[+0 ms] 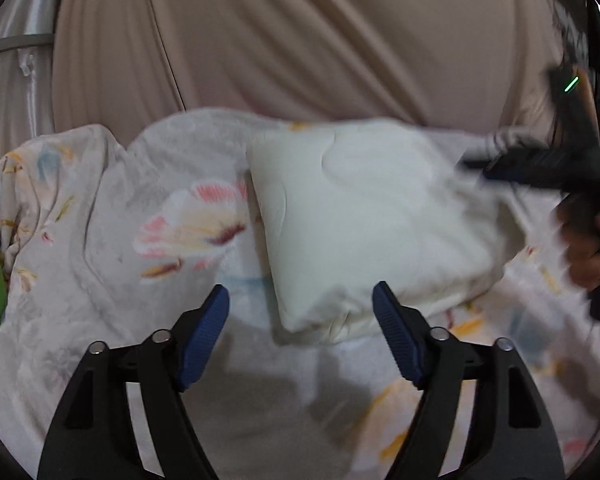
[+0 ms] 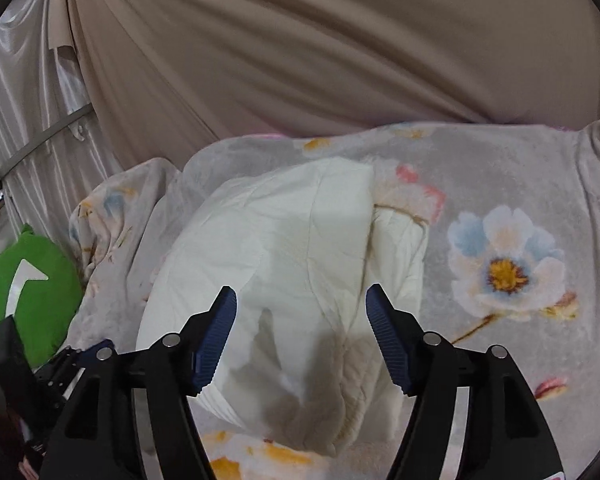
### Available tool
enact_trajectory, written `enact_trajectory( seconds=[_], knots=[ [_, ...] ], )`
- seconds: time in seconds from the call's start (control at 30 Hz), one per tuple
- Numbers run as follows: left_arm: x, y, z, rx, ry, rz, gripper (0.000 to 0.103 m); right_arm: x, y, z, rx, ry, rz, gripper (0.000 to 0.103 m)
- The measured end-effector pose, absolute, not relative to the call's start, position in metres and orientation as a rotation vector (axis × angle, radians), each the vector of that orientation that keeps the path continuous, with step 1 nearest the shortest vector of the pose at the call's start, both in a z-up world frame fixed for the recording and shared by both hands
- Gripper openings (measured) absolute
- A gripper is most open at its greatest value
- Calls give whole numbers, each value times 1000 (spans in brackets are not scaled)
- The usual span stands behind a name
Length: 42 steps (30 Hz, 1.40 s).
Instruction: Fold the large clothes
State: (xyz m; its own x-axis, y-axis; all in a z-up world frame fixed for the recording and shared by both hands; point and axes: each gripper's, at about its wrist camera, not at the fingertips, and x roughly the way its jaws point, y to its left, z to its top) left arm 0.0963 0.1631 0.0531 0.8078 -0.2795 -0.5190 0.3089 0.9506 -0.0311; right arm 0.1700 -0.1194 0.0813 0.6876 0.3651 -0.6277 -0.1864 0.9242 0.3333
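A folded white quilted garment (image 1: 364, 216) lies as a thick square bundle on a grey floral blanket (image 1: 100, 240). My left gripper (image 1: 300, 290) is open, its blue pads (image 1: 206, 340) standing apart on either side of the bundle's near corner without pressing on it. In the right wrist view the same bundle (image 2: 292, 248) fills the middle. My right gripper (image 2: 302, 289) hangs open over it with nothing clamped. The right gripper also shows blurred at the right edge of the left wrist view (image 1: 540, 168), with a hand (image 1: 584, 252) on its handle. The left gripper's body (image 2: 80, 356) shows at lower left of the right wrist view.
A green cushion with a white arrow (image 2: 32, 288) lies left of the blanket. A beige draped cloth (image 2: 340, 60) hangs behind, with shiny silver fabric (image 2: 24, 120) at the far left. The floral blanket (image 2: 520, 240) stretches to the right of the bundle.
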Motion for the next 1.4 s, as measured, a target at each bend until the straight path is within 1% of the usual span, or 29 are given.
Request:
enact_trajectory(
  seconds=[0.03,0.07,0.1,0.13,0.2,0.27,0.3,0.37,0.4,0.5,0.6,0.67,0.7,0.77,0.8,0.87,0.97,1.07,1.1,1.13,1.2,1.23,1.3,1.37,1.4],
  knots=[
    [94,164,61,51,525,-314,77,182,-114,69,254,802,314,61],
    [95,163,67,54,514,-306,77,190,-110,58,269,828,321,50],
    [95,161,70,55,510,-306,77,188,-109,57,279,811,332,30],
    [98,160,72,51,509,-306,77,181,-110,63,282,769,342,15],
    [109,155,72,53,520,-301,77,159,-123,82,305,647,349,11],
    [123,145,61,87,541,-280,77,153,-137,79,305,614,278,10],
    [131,139,53,106,563,-269,75,162,-139,67,267,652,227,10],
    [146,131,36,90,606,-283,76,181,-138,30,228,738,208,14],
    [150,129,32,78,617,-278,76,182,-136,22,210,740,203,14],
    [151,124,30,98,630,-247,76,169,-128,46,155,709,161,15],
    [151,127,30,96,639,-234,76,134,-133,81,197,592,139,17],
    [151,128,28,89,643,-234,76,117,-130,92,179,555,173,16],
    [152,128,28,90,644,-232,76,112,-123,92,135,560,185,13],
    [151,127,28,93,642,-228,76,125,-109,69,36,655,164,9],
    [151,126,28,93,645,-233,76,134,-106,52,11,709,146,2],
    [148,126,29,85,658,-250,76,143,-107,32,6,742,140,0],
    [136,127,31,108,670,-267,74,130,-112,50,79,716,169,0],
    [117,121,25,175,678,-330,78,116,-113,73,74,642,175,0],
    [116,117,20,213,678,-312,78,117,-113,79,79,626,180,0],
    [120,113,13,246,684,-280,78,121,-113,86,89,610,181,0],
    [134,112,4,235,717,-247,72,138,-113,95,104,600,169,0],
    [142,114,1,199,737,-240,71,148,-112,95,105,608,164,0],
    [152,120,-3,142,761,-238,71,184,-109,78,56,672,94,0],
    [159,125,-6,103,776,-252,72,213,-109,46,55,771,104,0],
    [159,126,-6,92,771,-259,72,220,-112,38,62,782,87,0]
  ],
)
